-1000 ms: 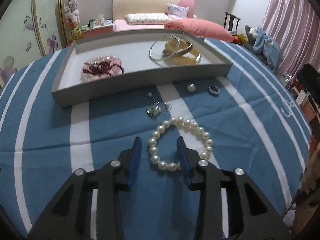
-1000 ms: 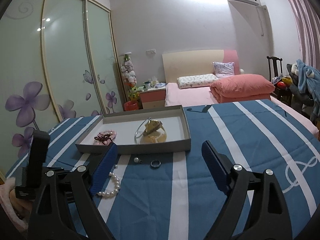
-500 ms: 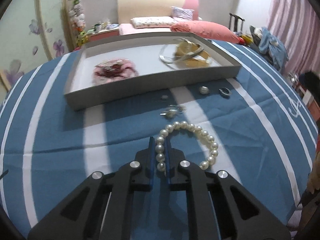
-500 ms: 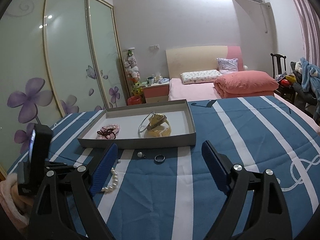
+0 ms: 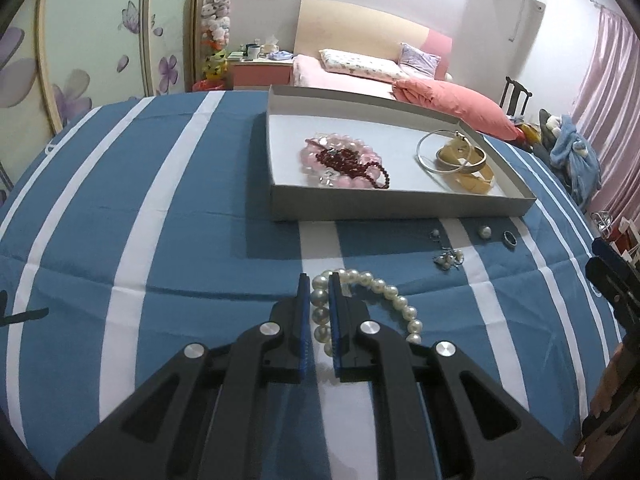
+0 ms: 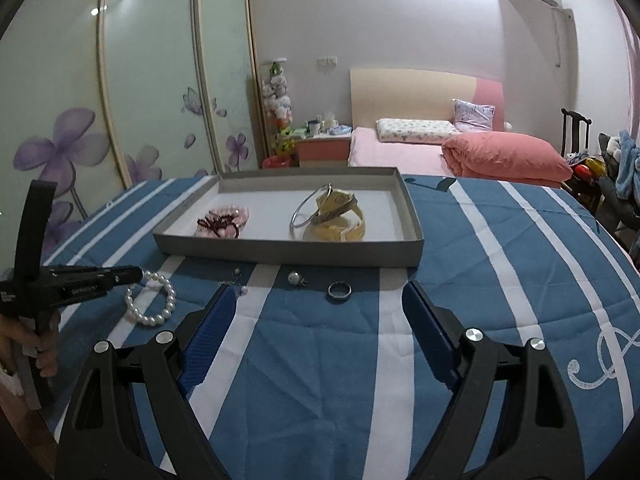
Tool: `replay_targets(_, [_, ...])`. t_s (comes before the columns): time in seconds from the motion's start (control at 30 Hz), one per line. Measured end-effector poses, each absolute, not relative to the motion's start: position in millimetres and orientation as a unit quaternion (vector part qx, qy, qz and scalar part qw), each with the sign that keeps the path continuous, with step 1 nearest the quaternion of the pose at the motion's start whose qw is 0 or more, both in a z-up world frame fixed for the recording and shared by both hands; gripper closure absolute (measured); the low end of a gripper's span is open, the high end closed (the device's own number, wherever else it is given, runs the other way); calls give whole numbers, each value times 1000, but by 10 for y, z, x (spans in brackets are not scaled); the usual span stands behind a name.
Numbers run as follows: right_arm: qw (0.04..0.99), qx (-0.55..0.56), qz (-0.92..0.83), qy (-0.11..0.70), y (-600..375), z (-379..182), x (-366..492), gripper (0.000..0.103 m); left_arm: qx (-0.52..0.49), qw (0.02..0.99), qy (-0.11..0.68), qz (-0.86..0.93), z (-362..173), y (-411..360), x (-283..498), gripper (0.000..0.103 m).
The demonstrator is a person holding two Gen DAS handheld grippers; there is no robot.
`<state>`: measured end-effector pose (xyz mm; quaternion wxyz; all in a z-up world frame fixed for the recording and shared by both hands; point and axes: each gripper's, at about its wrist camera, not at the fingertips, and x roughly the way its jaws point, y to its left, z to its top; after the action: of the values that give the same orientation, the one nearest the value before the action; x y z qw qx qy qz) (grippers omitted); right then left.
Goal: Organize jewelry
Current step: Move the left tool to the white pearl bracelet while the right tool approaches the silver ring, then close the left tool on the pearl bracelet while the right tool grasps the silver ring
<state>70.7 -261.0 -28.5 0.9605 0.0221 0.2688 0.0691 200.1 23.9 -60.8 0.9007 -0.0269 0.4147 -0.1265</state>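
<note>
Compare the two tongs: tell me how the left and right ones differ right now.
The left tongs are shut on the pearl bracelet; the right tongs stand wide open with nothing between them. The left ones are at the pearls, the right ones near the silver ring. Both have black bodies and blue pads.

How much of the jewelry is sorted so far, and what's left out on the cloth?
Done: the bead bracelets and bangles lie in the tray. In hand: the left gripper is shut on the pearl bracelet. Left on the cloth: earrings, pearl bead, ring. The right gripper is open and empty.
</note>
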Motion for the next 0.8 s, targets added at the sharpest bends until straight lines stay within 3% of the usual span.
replay_targets(0.23, [941,-5,61,333,-2577,-459,1011,43,-44,898,421,-115,-664,345,2033,93])
replay_targets(0.53, [907,-13,54,417,-2588,-701,1441,56,-66,894,429,-109,-734,433,2074,93])
replay_targets(0.8, [906,-10,51,421,-2545,-704,1653,64,-72,893,431,-111,-739,441,2087,93])
